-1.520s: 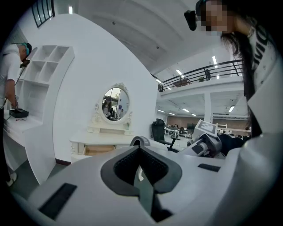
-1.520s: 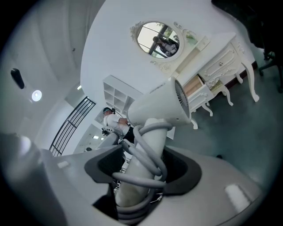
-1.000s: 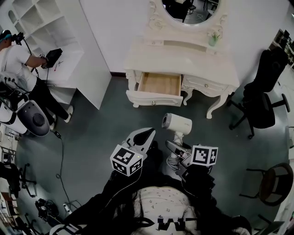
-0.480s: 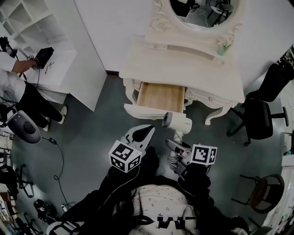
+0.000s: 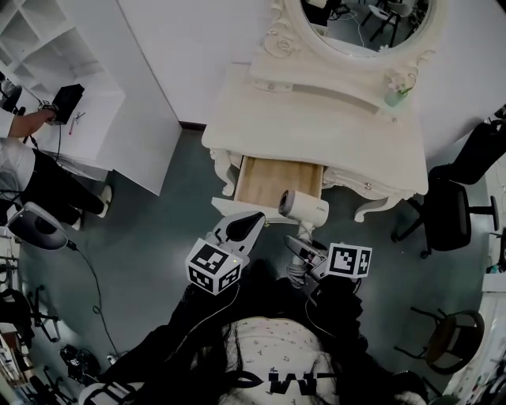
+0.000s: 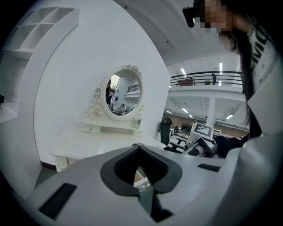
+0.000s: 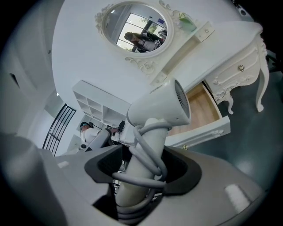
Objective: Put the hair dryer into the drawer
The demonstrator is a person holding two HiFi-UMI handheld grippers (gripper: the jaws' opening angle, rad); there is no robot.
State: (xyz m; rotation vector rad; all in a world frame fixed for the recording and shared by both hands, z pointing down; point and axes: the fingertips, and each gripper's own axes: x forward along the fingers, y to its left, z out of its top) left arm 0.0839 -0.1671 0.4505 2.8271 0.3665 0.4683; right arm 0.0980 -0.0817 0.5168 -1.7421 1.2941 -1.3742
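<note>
Head view, looking steeply down: the right gripper (image 5: 303,253) held a white hair dryer (image 5: 303,206) upright by its handle, the barrel level and hanging just over the front edge of the open drawer (image 5: 265,176) of a cream dressing table (image 5: 316,119). The left gripper (image 5: 245,225) hovered beside it, just short of the drawer front, carrying nothing. What showed of the drawer's pale wooden floor was bare; the dryer covered its right part. A small green cup (image 5: 395,93) stood on the tabletop below an oval mirror (image 5: 364,24). Left gripper view: the left gripper (image 6: 138,146) had its jaw tips pressed together with nothing between them, and it pointed towards the dressing table (image 6: 101,145) and the mirror (image 6: 124,92). Right gripper view: the right gripper (image 7: 141,176) stood wide, its jaws clamped on the hair dryer's (image 7: 163,108) thick handle, around which the grey cord (image 7: 148,145) was wound in loops. Beyond the barrel lay the open drawer (image 7: 201,110), which looked empty where its floor could be seen. The dryer was not yet inside. To finish well, it would likely help to carry it further over the drawer, tip the barrel so the dryer lies flat along the wooden floor, keep the cord loops from snagging on the drawer front, and part the jaws only once the dryer rests on the floor.
</note>
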